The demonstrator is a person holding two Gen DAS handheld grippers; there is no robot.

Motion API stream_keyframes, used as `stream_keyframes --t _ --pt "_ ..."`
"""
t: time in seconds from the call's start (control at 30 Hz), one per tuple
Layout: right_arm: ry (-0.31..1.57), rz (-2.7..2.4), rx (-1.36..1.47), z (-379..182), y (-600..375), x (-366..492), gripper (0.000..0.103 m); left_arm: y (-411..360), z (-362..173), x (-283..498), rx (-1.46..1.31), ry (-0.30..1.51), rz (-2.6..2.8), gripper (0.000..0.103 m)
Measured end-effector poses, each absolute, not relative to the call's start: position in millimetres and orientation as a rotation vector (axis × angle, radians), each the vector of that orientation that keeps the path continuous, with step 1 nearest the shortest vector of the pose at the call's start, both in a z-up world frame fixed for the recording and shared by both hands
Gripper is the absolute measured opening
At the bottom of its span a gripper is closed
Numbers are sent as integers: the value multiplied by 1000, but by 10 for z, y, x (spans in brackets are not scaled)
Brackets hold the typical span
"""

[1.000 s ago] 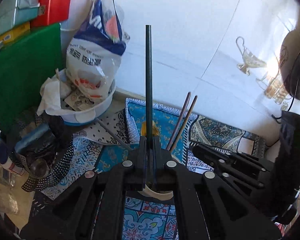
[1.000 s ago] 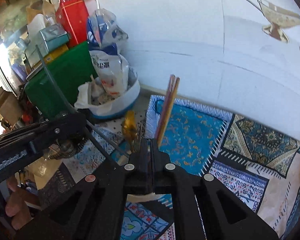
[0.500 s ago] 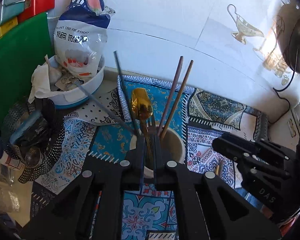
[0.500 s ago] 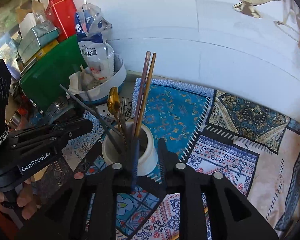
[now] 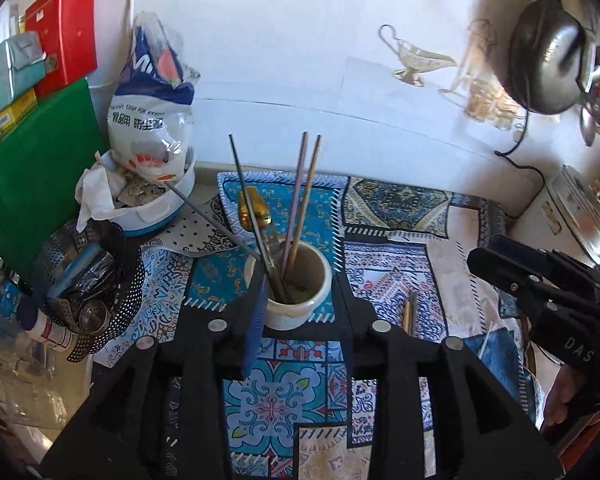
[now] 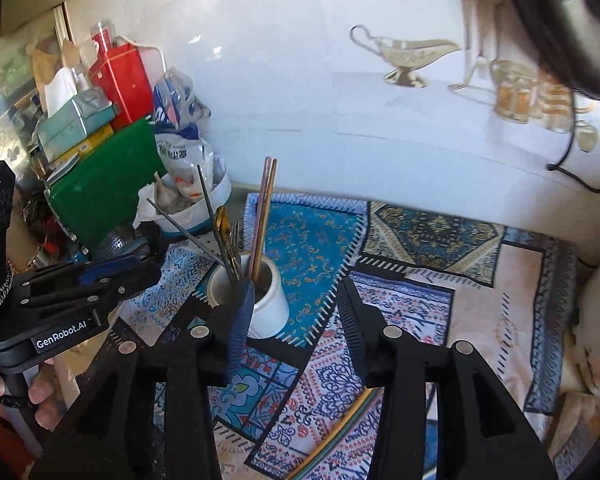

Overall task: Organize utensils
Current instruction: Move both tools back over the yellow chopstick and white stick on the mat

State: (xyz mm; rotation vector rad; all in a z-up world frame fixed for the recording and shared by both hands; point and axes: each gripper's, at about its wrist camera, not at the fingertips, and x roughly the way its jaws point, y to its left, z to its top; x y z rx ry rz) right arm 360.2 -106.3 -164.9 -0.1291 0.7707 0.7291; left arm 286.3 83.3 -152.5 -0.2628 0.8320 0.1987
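Observation:
A white utensil cup [image 5: 296, 312] [image 6: 266, 304] stands on the patterned cloth [image 5: 388, 280]. It holds two dark chopsticks [image 5: 244, 196], two brown chopsticks [image 5: 306, 192] [image 6: 264, 208], a gold spoon [image 5: 252, 208] [image 6: 222, 220] and a fork. My left gripper [image 5: 300, 316] is open and empty, its jaws either side of the cup. My right gripper [image 6: 296, 312] is open and empty, just right of the cup. A loose brown chopstick [image 5: 408, 312] lies on the cloth to the right of the cup.
A white bowl with a food bag [image 5: 152, 184] stands at the back left, beside a green board [image 5: 28, 184] and a perforated black basket [image 5: 84, 280]. A tiled wall runs behind. A white box [image 5: 572, 208] stands at the right. My right gripper's body [image 5: 540, 292] shows at right.
Both grippers let go of their chopsticks into the cup, opened, and drew back toward me. The chopsticks now lean in the cup.

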Motion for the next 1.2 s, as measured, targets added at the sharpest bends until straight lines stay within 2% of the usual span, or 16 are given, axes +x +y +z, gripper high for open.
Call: stream_keyframes --t 0.33,0.6,0.9,1.2 --pt "753 560 -80 -1549 -1644 3283 45 307 -1448 2799 -178 830 56 37" --pt "795 407 -43 -1679 -2188 3176 46 -167 -1631 2930 -134 881 -52 37" --pt "940 260 -14 -2187 -2714 3285 46 -582 -2216 3177 -77 1024 -116 37" --pt "1147 231 28 -2930 -2883 3468 46 -604 -2978 3447 -50 1199 -92 37"
